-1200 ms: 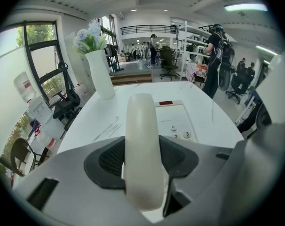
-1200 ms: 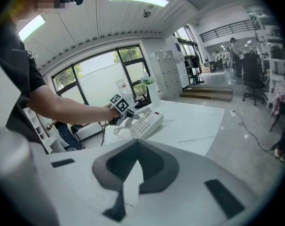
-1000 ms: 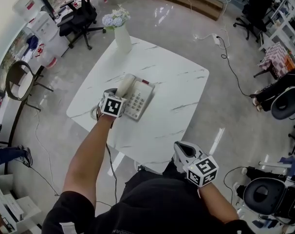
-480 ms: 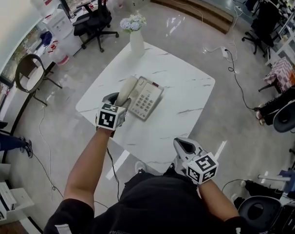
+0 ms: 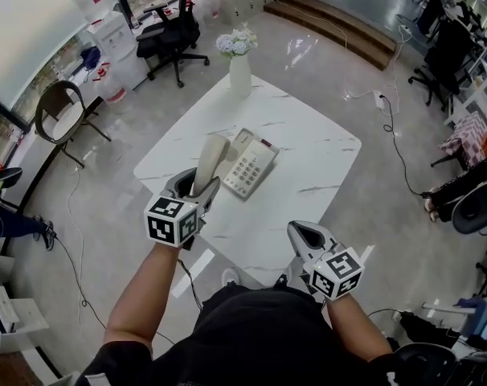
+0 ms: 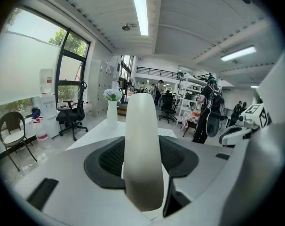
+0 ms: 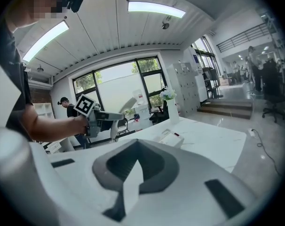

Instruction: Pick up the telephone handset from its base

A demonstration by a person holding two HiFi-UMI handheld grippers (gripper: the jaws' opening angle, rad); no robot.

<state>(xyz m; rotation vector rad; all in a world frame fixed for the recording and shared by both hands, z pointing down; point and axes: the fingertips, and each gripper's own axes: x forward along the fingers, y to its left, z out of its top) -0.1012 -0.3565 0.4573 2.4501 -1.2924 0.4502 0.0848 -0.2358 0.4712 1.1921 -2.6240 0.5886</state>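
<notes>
The left claw (image 5: 197,186) is closed around the smooth, rounded cream handset (image 5: 210,159), which is tilted upward just at the left of its flat base (image 5: 251,167) on the white marble-like bench (image 5: 308,147). The right claw (image 5: 301,236) is closed to a point, with nothing in it

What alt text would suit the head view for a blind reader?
From above: the left gripper is shut on a cream handset, tilted up beside the telephone base on a white marble table. The right gripper hangs shut and empty near the person's body; a flower vase stands at the far corner.
</notes>
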